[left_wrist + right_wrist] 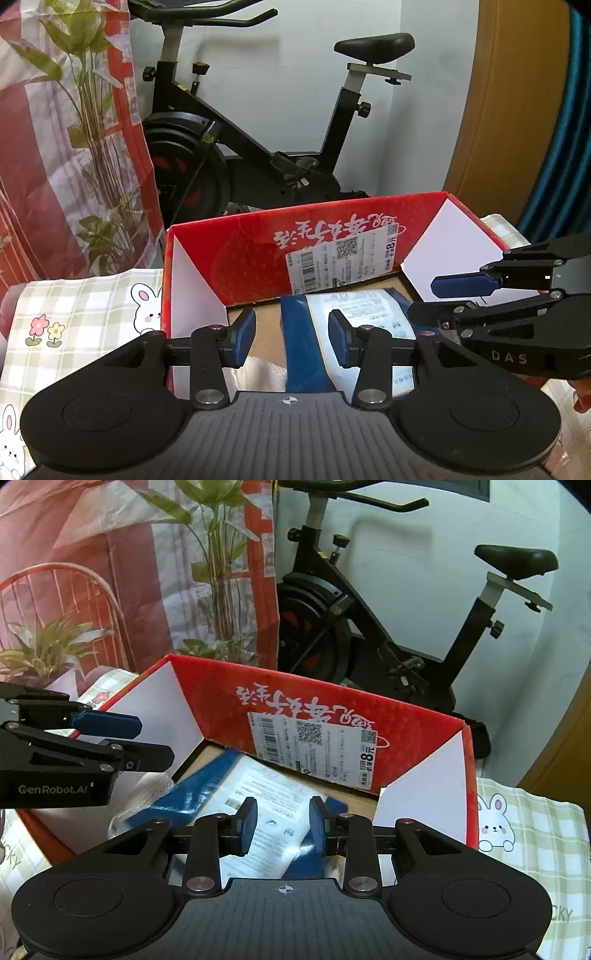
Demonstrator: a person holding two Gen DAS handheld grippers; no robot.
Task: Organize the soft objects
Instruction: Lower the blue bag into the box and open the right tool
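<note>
An exercise bike [258, 122] is parked behind the checked tablecloth [74, 310] where the red box [332, 236] sits. The blue-and-white soft pack [255, 805] is already lying inside. Left gripper [291, 338] and right gripper [282, 823] are spread, nothing pinched — best lifted straight out, so the pack isn't snagged.

Black exercise bike [258, 122] against white wall [295, 92], beside potted plant [218, 572]

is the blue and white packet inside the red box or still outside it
Inside. The blue and white packet lies on the cardboard floor of the red box, its walls around it.
</note>
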